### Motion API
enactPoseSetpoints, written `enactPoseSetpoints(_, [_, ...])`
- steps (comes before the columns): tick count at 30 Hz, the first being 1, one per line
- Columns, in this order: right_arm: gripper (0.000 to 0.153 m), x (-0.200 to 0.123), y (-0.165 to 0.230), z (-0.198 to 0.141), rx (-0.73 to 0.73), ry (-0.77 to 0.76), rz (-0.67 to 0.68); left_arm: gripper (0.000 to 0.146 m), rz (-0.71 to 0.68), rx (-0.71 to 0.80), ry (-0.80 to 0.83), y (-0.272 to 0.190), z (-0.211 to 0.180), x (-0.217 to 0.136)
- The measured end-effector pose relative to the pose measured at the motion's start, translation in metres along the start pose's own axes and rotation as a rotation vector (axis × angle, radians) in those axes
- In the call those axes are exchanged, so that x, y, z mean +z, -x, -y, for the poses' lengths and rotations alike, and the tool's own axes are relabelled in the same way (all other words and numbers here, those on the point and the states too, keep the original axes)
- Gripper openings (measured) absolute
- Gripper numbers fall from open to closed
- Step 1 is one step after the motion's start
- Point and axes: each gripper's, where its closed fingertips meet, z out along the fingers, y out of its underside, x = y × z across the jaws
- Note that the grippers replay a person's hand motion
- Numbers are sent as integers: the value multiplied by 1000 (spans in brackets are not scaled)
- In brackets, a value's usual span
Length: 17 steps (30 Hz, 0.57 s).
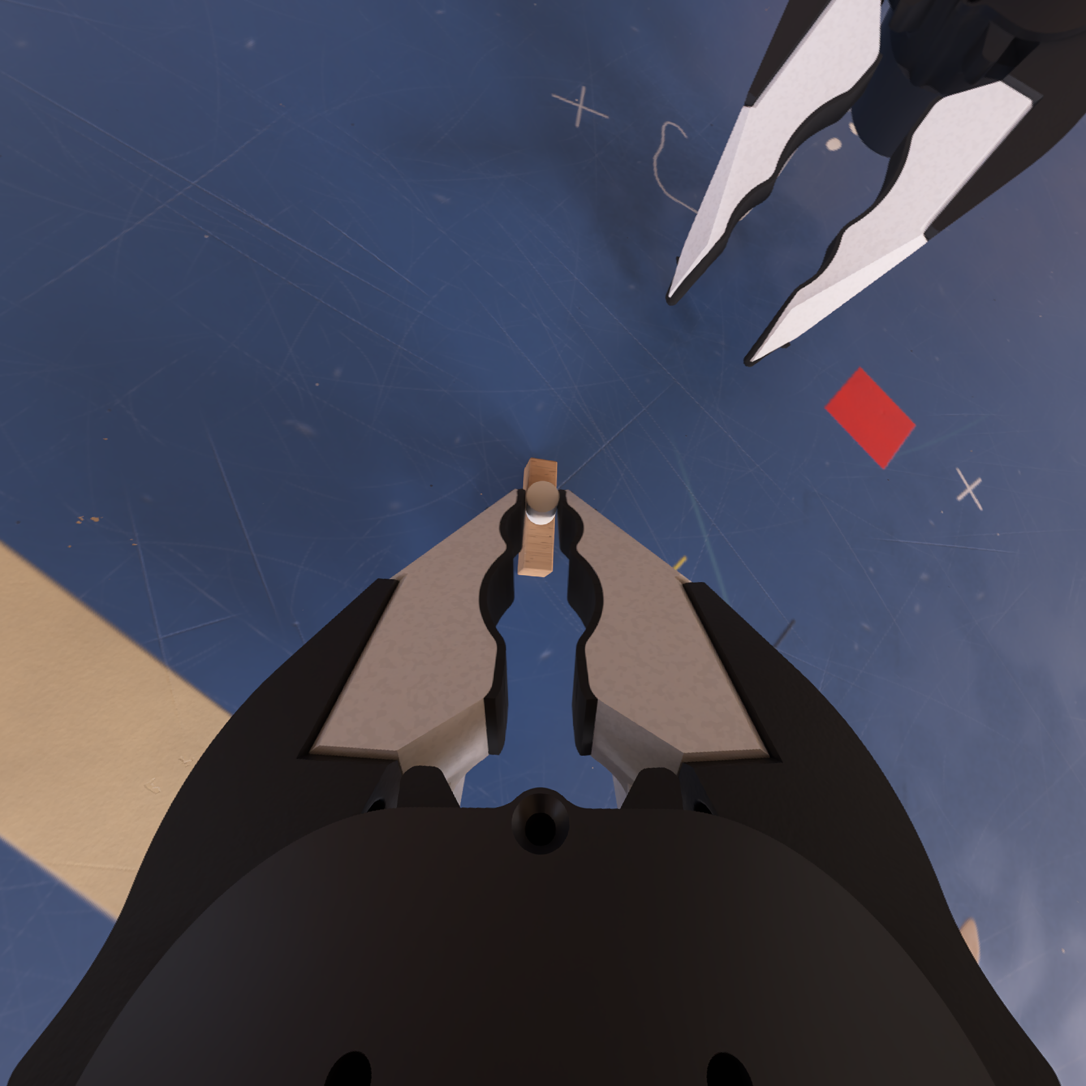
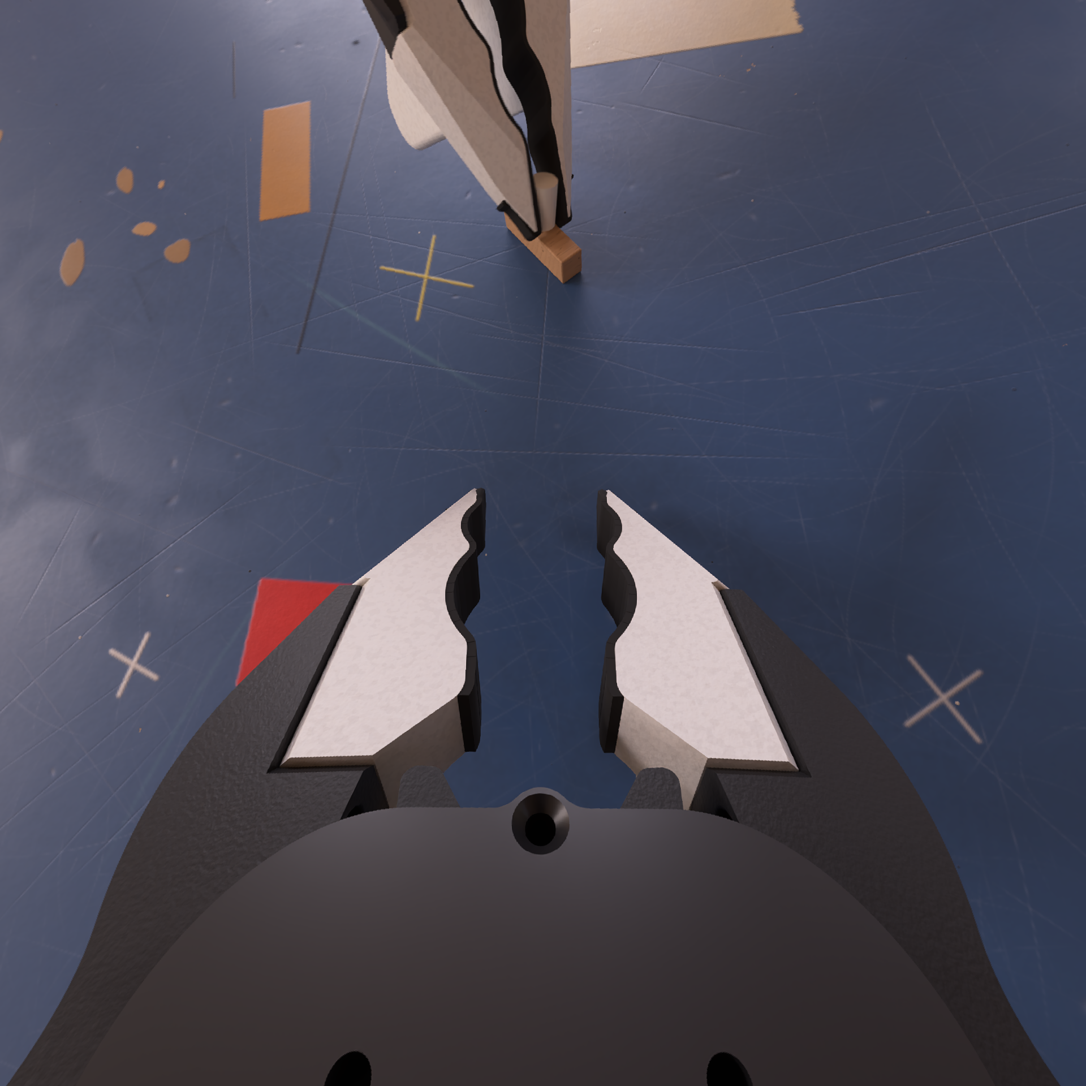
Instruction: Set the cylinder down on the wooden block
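Observation:
My left gripper (image 1: 541, 500) is shut on a small pale cylinder (image 1: 541, 496), held upright at its fingertips right over a narrow wooden block (image 1: 536, 549) that lies on the blue table. In the right wrist view the cylinder (image 2: 546, 200) stands between the left gripper's tips (image 2: 543, 220) with its lower end at the top of the block (image 2: 558, 252); I cannot tell whether they touch. My right gripper (image 2: 540, 499) is open and empty, hovering over bare table some way from the block. It also shows in the left wrist view (image 1: 711, 329) at the upper right.
A red patch (image 1: 870, 418) lies flat on the table near the right gripper, also in the right wrist view (image 2: 276, 617). A tan strip (image 1: 88, 723) crosses the table at the left. An orange patch (image 2: 285, 160), spots and chalk crosses mark the surface.

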Motion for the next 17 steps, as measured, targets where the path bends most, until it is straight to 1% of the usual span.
enactPoseSetpoints(2, [38, 0, 0, 0, -2, 0, -2, 18, -11, 7, 0, -2, 0, 0])
enactPoseSetpoints(4, [38, 0, 0, 0, -5, 1, -4, 20, -9, 13, 1, -2, 0, 0])
enactPoseSetpoints(17, [39, 0, 0, 0, -19, 4, -15, 16, 8, 29, 11, -2, -2, 1])
